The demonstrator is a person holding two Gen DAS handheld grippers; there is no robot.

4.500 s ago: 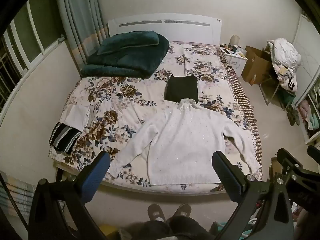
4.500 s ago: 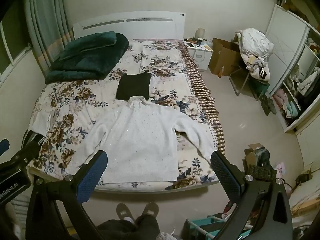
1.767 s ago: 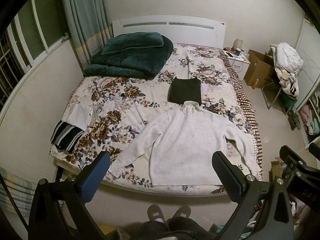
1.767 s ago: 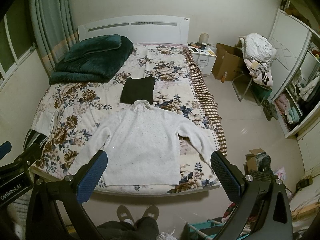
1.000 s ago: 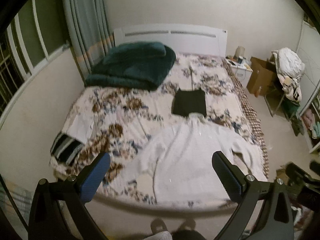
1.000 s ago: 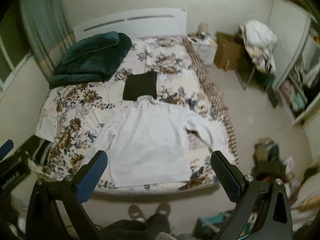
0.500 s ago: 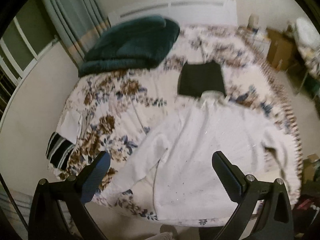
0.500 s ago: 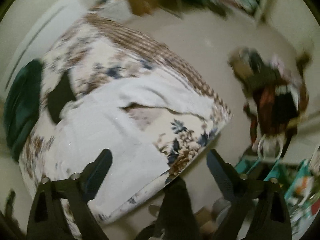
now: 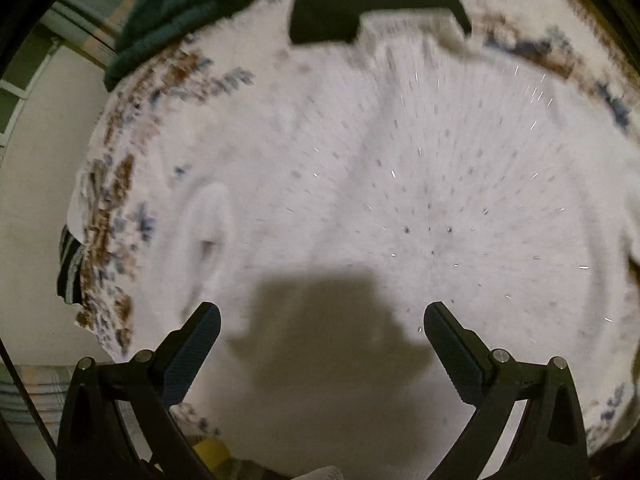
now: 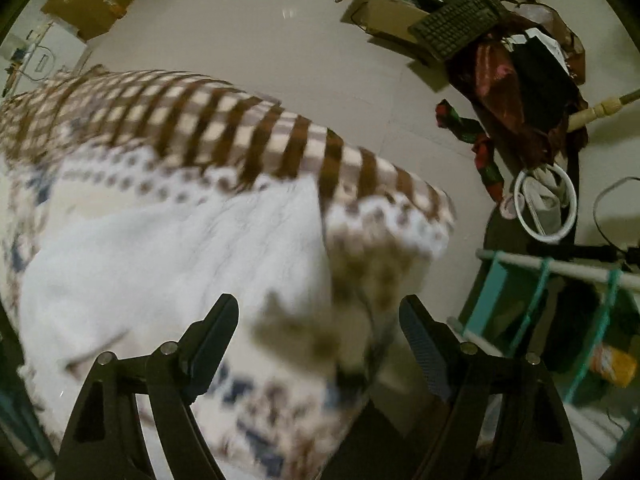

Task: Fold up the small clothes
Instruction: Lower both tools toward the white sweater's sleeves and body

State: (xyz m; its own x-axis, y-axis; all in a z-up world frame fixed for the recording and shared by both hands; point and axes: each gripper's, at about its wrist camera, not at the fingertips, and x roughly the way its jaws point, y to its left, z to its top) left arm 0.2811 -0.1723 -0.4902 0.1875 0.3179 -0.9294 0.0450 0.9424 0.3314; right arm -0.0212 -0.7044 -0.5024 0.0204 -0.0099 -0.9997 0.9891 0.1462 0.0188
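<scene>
My left gripper [image 9: 322,332] has its fingers spread wide with nothing between them, pointing down close over the white sweater [image 9: 400,184], whose body fills most of that view; the gripper's shadow falls on the knit just ahead of the pads. My right gripper [image 10: 319,326] is also spread and empty, poised above the bed's near corner, where a white sleeve [image 10: 160,248] of the sweater lies on the floral bedspread [image 10: 280,420]. Both views are motion-blurred, so I cannot tell whether either gripper touches the fabric.

Beyond the sweater's collar I see a folded black garment [image 9: 372,4], and a dark green blanket [image 9: 180,4] further left. A striped item [image 9: 70,268] hangs at the bed's left edge. The brown checked bed border [image 10: 240,128] runs along the side. On the pale floor sit a cardboard box [image 10: 384,16], a keyboard [image 10: 456,24], piled dark clothes [image 10: 528,92] and a teal rack [image 10: 552,288].
</scene>
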